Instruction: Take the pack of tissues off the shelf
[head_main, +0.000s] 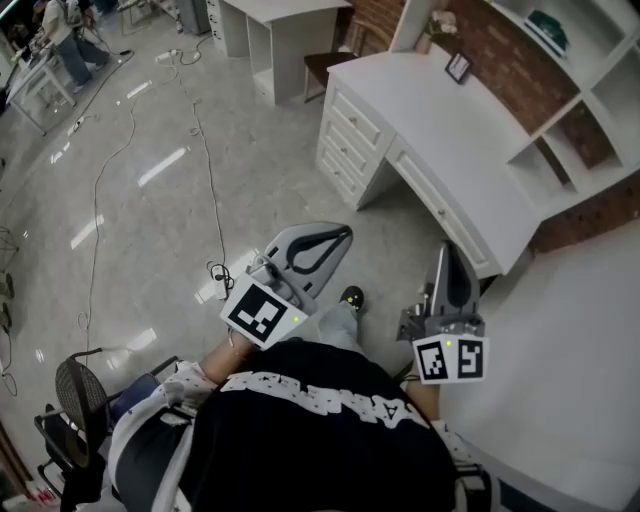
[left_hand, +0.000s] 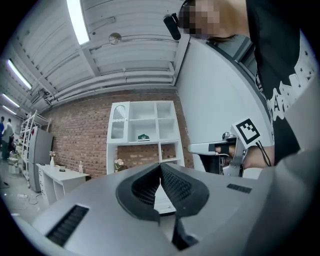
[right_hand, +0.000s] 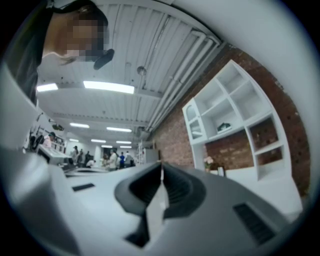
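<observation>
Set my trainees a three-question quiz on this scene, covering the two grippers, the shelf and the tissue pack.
1. True or false: the left gripper and the right gripper are both shut and empty.
2. The pack of tissues is: A in the left gripper; B in a compartment of the shelf; C in the right gripper.
3. What is the wall behind the shelf made of?
Key: 1 true; 2 B; 3 brick.
</observation>
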